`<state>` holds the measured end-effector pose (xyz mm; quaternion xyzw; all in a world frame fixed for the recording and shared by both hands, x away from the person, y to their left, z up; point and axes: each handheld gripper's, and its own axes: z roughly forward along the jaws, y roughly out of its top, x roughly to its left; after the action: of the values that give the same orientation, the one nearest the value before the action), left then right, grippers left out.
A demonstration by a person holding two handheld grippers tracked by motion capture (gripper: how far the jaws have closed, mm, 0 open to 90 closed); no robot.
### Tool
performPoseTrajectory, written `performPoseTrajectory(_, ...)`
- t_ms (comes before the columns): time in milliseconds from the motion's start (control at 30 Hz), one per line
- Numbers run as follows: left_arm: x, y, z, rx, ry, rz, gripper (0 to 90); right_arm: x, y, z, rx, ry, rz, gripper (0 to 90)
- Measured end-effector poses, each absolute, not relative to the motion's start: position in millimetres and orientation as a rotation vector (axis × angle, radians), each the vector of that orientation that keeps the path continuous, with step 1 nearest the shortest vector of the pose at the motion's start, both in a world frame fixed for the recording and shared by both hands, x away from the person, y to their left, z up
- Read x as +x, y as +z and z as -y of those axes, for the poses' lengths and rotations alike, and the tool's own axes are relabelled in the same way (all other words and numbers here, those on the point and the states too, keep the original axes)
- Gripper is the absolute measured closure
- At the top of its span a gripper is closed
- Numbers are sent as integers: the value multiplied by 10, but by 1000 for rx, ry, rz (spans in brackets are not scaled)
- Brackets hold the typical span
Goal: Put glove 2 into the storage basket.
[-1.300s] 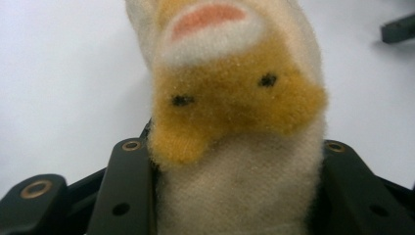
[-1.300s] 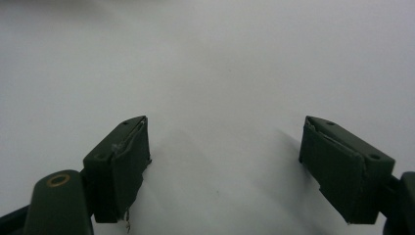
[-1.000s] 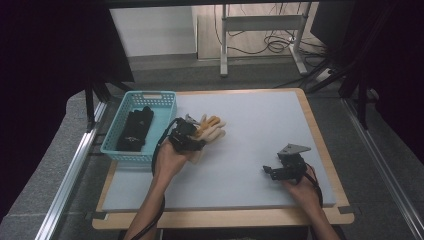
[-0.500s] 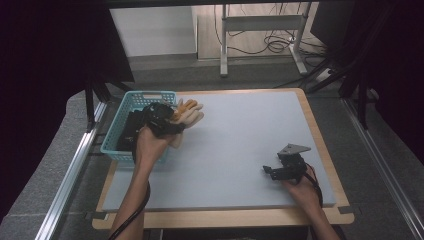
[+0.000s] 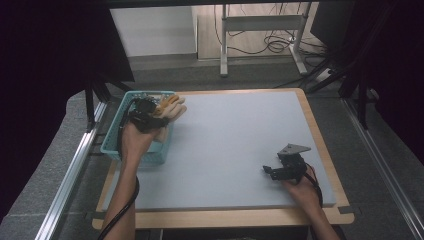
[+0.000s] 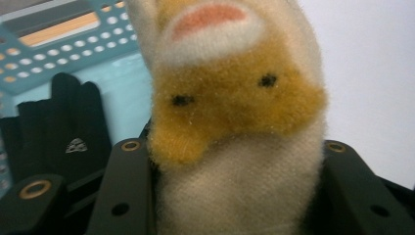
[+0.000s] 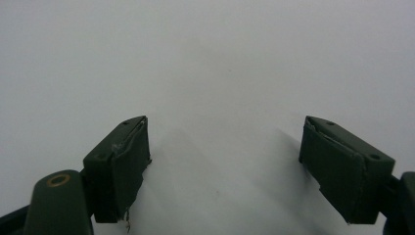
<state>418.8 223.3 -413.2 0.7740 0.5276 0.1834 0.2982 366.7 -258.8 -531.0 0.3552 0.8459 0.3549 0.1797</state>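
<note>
The left gripper (image 5: 150,116) is gripping a plush toy (image 6: 235,122) in its jaws over the blue basket (image 5: 111,145), which is already holding a black glove (image 6: 63,132); releasing it looks like what remains. The right gripper (image 5: 276,171) is idling on the counter (image 5: 240,140), jaws open and empty.

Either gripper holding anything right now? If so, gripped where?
The left gripper is shut on the plush toy, clamped across its cream lower body just below the tan face. The right gripper is open, holding nothing.

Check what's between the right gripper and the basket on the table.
High view: bare grey table top lies between the right gripper and the basket; nothing else rests there.
</note>
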Motion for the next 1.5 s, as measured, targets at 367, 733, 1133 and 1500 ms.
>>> performPoseTrajectory(367, 4313, -4194, -2559, 2031, 516, -1507, 533, 3667, -5311, 2588, 1004, 1003, -2391, 187)
performPoseTrajectory(733, 4594, -4506, -2673, 2071, 482, -1630, 530, 3667, -5310, 2588, 1005, 1004, -2390, 187)
performPoseTrajectory(1133, 4920, -4864, -2573, 2138, 360, -1688, 518, 3667, -5310, 2588, 1005, 1004, -2390, 187)
performPoseTrajectory(1500, 4973, -5004, -2524, 2167, 199, -1685, 182, 3667, -5310, 2588, 1005, 1004, -2390, 187)
